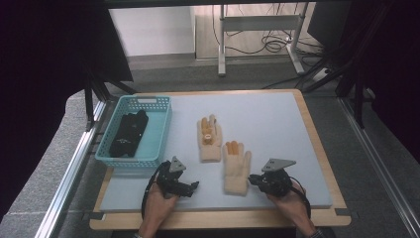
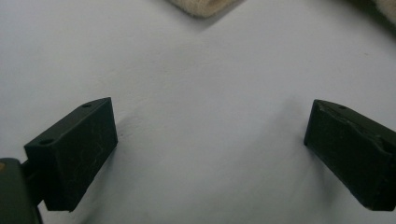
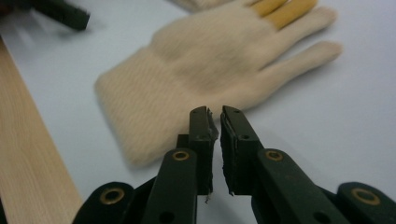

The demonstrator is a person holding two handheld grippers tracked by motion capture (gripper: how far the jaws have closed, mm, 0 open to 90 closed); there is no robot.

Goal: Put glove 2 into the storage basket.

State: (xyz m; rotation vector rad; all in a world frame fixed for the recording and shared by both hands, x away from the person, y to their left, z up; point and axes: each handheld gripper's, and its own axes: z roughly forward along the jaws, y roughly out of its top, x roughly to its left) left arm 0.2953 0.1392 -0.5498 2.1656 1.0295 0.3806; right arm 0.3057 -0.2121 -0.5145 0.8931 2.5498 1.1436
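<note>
Two cream knitted gloves with orange fingertips lie flat on the grey mat (image 1: 277, 129). One glove (image 1: 210, 141) is at the middle, the other glove (image 1: 236, 171) nearer the front. My right gripper (image 1: 251, 179) sits just right of the nearer glove's cuff. In the right gripper view that glove (image 3: 205, 60) lies just beyond my right gripper (image 3: 218, 116), whose jaws stand a narrow slit apart with nothing between them. My left gripper (image 1: 194, 186) rests left of the same glove. Its jaws (image 2: 210, 140) are wide open over bare mat, a cream cuff (image 2: 203, 5) just ahead.
A light blue plastic basket (image 1: 148, 161) stands at the mat's left side with a black glove (image 1: 130, 133) inside. The wooden table edge (image 1: 317, 139) frames the mat. Table legs and cables (image 1: 267, 42) are on the floor beyond.
</note>
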